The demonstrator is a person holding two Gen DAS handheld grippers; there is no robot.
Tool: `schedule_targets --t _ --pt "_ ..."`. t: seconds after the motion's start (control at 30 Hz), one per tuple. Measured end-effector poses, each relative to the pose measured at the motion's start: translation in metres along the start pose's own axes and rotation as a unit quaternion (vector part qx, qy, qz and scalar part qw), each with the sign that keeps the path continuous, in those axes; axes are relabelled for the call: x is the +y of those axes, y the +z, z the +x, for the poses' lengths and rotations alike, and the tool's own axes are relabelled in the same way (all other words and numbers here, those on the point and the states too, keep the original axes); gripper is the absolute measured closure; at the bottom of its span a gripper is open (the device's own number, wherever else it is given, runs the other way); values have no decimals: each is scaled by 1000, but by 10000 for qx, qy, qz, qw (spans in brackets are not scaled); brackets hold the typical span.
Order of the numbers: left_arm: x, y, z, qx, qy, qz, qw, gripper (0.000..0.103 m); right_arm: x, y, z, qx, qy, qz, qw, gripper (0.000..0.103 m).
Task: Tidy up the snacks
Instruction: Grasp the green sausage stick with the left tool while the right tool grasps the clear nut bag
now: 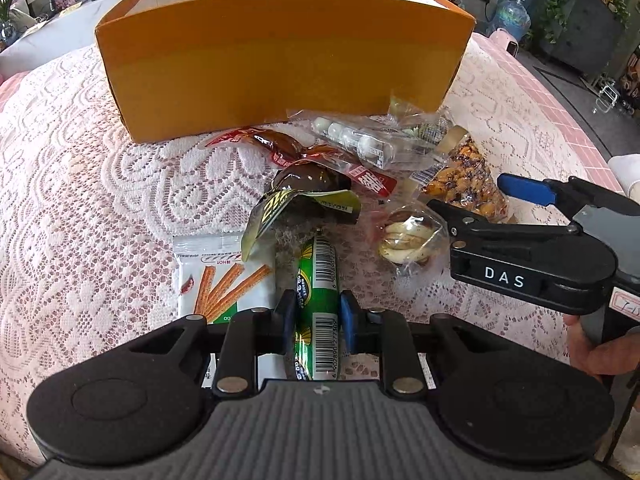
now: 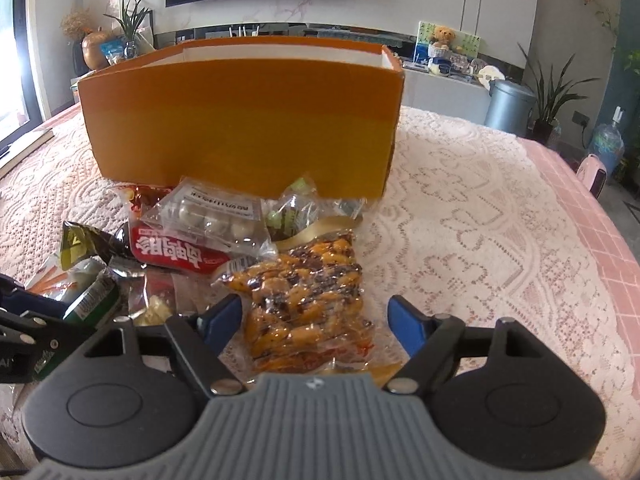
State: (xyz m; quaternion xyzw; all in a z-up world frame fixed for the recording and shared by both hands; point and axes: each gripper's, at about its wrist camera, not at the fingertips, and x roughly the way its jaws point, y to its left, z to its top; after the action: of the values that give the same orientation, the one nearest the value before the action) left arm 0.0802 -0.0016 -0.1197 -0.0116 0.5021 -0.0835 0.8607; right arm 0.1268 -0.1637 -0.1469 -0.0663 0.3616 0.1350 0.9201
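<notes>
Sausage stick [image 1: 318, 308], green-wrapped with barcodes, is lying pinched between the left gripper [image 1: 316, 316] pads. Right gripper [image 2: 316, 320] is hanging wide open astride the nut bag [image 2: 308, 296]. Egg pack [image 1: 356, 138] and red packet [image 1: 280, 146] are crowding before the orange box [image 1: 280, 68].

Free room and obstacles. The orange box [image 1: 280, 60] is standing as a wall across the far side of the lace tablecloth [image 1: 80, 200], its open top offering entry from above only. The snack pile is crowding the strip just before it: the egg pack [image 1: 360, 140] and red packet [image 1: 296, 152] are lying against the box's base. The left gripper [image 1: 314, 316] is occupying the near centre, and the right gripper [image 2: 316, 316] is straddling the peanut bag [image 2: 308, 300], so the two are blocking one another sideways. Bare cloth is lying open at far left and far right.
</notes>
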Motion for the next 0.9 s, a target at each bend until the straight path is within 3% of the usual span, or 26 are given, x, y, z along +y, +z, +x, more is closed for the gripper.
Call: schedule_targets --t 0.23,0.33,0.67,0.73,0.9 --pt "1 -1 -3 -53 5 -199 9998 78 2 1 -6 -82 -12 -74 9999 35" --pt "-1 -3 -10 -95 40 -238 9997 79 5 1 -12 -130 -12 -180 9998 45" --pt "-6 -11 -42 -388 -25 -310 9988 79 -2 -1 -40 -190 -127 -62 9997 47" --pt "-8 -12 -49 -457 -72 -322 9984 79 -4 -2 -47 -213 -115 -17 9997 55" --pt "-12 -14 -65 -619 -130 -313 9975 79 -6 -3 -60 -182 -58 100 9998 55"
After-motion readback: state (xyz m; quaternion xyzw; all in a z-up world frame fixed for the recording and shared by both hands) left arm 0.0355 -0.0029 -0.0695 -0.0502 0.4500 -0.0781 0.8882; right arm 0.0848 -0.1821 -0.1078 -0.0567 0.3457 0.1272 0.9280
